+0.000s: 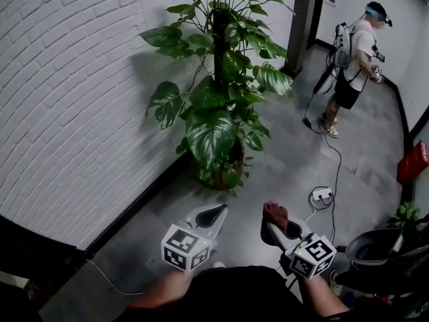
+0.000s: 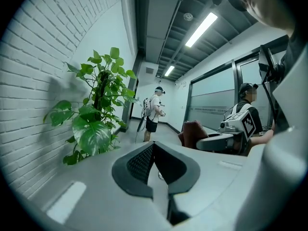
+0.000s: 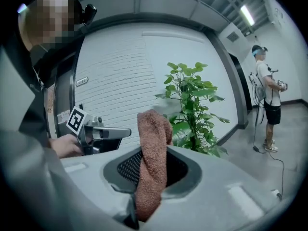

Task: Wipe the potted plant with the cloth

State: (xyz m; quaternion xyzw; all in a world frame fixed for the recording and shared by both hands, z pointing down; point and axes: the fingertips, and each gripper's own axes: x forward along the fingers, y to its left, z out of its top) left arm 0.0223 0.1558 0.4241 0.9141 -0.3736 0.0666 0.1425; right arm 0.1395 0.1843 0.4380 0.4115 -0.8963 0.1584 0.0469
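A tall potted plant (image 1: 221,79) with broad green leaves stands against the white brick wall; it also shows in the left gripper view (image 2: 96,119) and the right gripper view (image 3: 192,109). My right gripper (image 1: 273,215) is shut on a reddish-brown cloth (image 3: 151,162), which sticks up between its jaws (image 1: 275,212). My left gripper (image 1: 216,213) is shut with nothing in it. Both grippers hover low in front of me, well short of the plant.
Another person (image 1: 352,66) stands down the corridor to the right with a cable (image 1: 332,153) trailing across the grey floor to a small white device (image 1: 322,195). A dark chair (image 1: 379,247) and a small plant (image 1: 405,213) sit at the right edge.
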